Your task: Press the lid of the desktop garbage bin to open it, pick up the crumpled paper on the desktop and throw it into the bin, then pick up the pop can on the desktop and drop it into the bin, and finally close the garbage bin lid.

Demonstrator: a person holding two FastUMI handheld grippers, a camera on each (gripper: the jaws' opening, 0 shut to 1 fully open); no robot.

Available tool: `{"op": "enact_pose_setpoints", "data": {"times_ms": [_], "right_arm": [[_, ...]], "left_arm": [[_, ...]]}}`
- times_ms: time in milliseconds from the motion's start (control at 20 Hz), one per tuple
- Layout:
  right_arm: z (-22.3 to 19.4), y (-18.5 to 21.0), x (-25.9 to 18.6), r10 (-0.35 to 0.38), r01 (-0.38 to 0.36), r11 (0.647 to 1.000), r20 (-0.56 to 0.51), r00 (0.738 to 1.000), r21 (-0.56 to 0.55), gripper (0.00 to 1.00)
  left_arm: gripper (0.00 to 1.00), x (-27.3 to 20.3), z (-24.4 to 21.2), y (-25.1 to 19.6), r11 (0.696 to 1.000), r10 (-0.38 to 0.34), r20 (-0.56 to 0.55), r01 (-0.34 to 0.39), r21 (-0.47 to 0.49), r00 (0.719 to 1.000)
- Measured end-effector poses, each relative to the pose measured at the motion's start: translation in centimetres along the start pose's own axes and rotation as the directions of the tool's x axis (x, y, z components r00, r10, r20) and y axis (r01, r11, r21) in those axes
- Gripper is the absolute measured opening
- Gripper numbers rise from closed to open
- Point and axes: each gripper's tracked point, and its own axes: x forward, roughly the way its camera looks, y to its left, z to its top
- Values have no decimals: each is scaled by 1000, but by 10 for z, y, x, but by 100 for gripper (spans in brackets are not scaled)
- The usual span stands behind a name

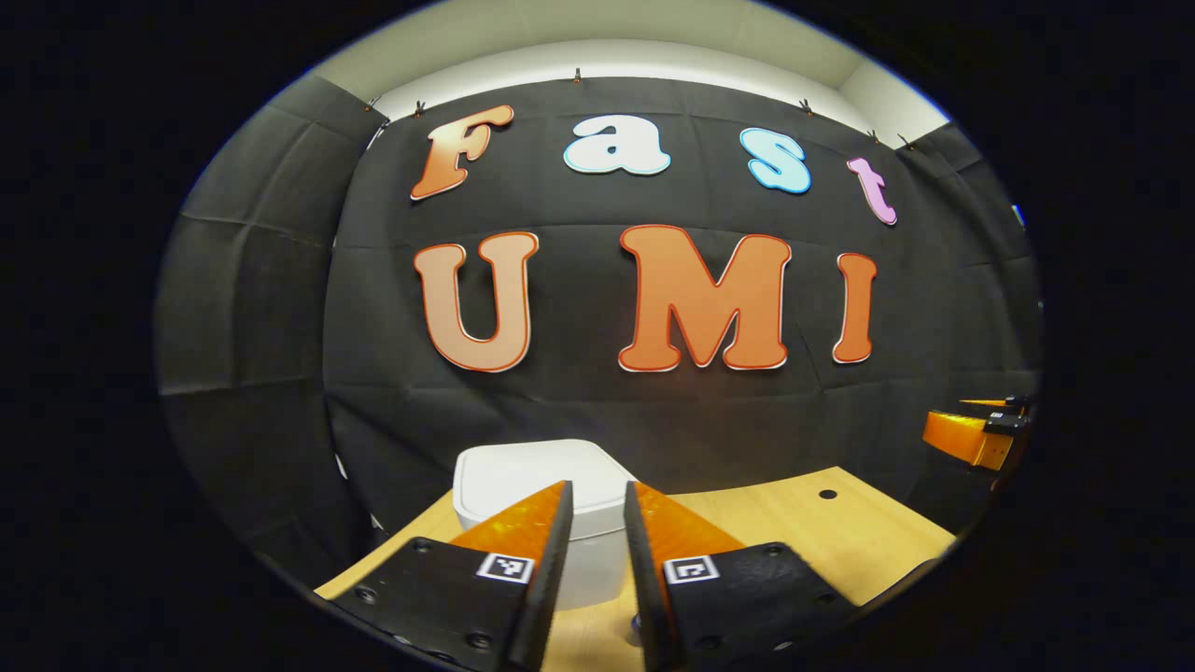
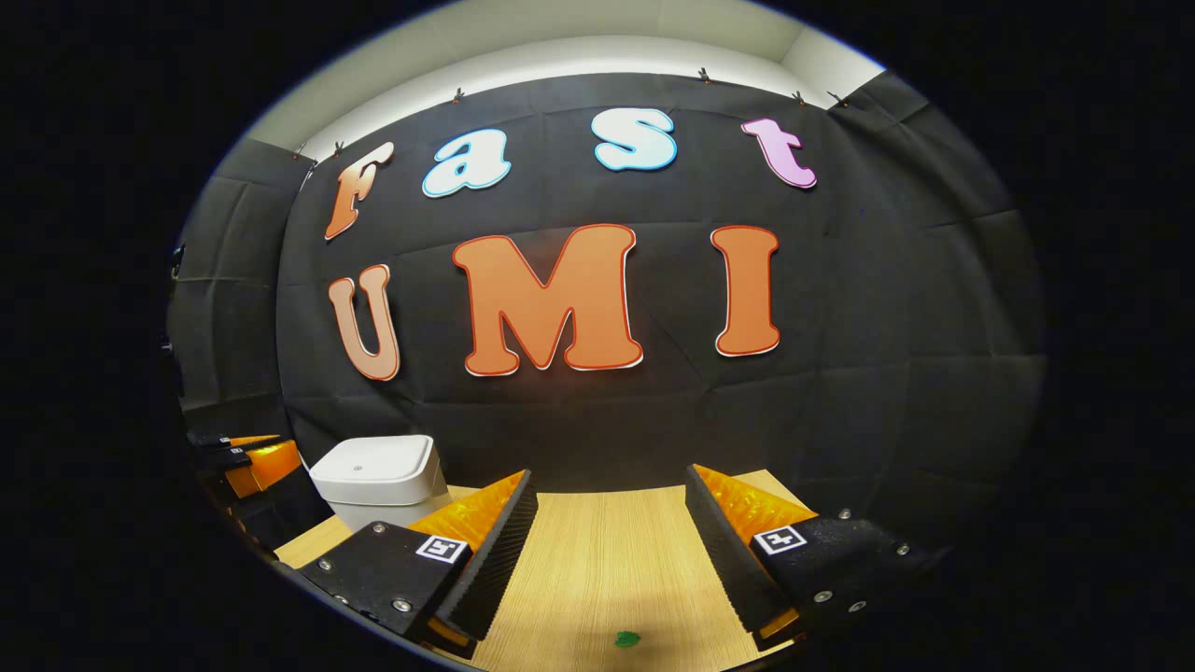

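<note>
Two hand-held grippers hover before the closed bin (image 1: pixel 541 485) — left hand-held gripper (image 1: pixel 597 499) narrow, right hand-held gripper (image 2: pixel 611 485) wide; pressing the lid comes next.

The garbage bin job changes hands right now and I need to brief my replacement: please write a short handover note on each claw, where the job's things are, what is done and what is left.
Left claw: fingers nearly together with a narrow gap, holding nothing, raised just in front of the garbage bin.
Right claw: open, empty, above the wooden desktop.
Garbage bin: white, at the desktop's back edge by the black wall, lid down.
Crumpled paper and pop can: I cannot place either from these views. A small green bit lies on the desktop near the right claw.
Done: nothing visible.
Left: press the lid open, bin paper, bin can, close lid.
</note>
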Motion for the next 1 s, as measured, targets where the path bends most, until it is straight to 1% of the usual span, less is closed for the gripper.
{"op": "enact_pose_setpoints", "data": {"times_ms": [50,100,150,200,250,300,350,400,450,600,650,700,750,800,950,1000], "right_arm": [[0,0,1,0,0,1000,-3,1000,2,96],[0,-1,1,-2,2,1000,-3,1000,2,96],[0,-1,2,-5,5,1000,-3,1000,0,96],[0,-1,3,-5,5,1000,-4,1000,0,95],[0,-1,3,-4,4,1000,-6,1000,0,100],[0,-1,4,-3,3,1000,-7,1000,0,100],[0,-1,6,-3,3,1000,-9,1000,0,100],[-1,0,6,1,-1,1000,-16,1000,5,96],[-1,2,7,10,-10,1000,-22,1000,16,96],[2,2,10,14,-14,1000,-14,1000,23,95],[0,2,11,11,-11,1000,-16,1000,14,100],[-2,2,12,13,-13,1000,-20,1000,7,100],[-4,3,13,15,-14,1000,-27,1000,2,95],[-5,4,13,18,-18,1000,-30,999,1,100],[-7,4,16,21,-20,1000,-39,999,3,100],[-8,2,18,18,-18,1000,-41,999,-1,95]], "left_arm": [[24,1,-2,-4,1000,-11,-12,11,-3,1000],[23,2,-5,-4,1000,-18,-29,17,-13,999],[12,6,-9,-4,999,-20,-44,19,-28,999],[8,7,-10,-1,999,-11,-54,9,-37,999],[3,10,-12,1,999,-10,-63,7,-38,998],[1,10,-10,0,1000,-22,-64,20,-24,998],[0,11,-10,-6,999,-50,-66,50,-12,997],[0,12,-8,-8,998,-70,-72,70,-5,995],[0,14,-7,-7,997,-82,-85,82,-1,993],[0,25,-6,-4,993,-111,-163,105,-44,980],[0,29,-3,-3,992,-122,-176,112,-64,977],[0,34,0,0,991,-125,-187,115,-62,974],[0,42,1,4,993,-121,-200,115,-42,972],[0,51,4,9,993,-119,-215,116,-28,969],[0,75,10,22,991,-136,-258,135,-21,957],[0,85,11,26,989,-142,-277,145,-12,950]]}}
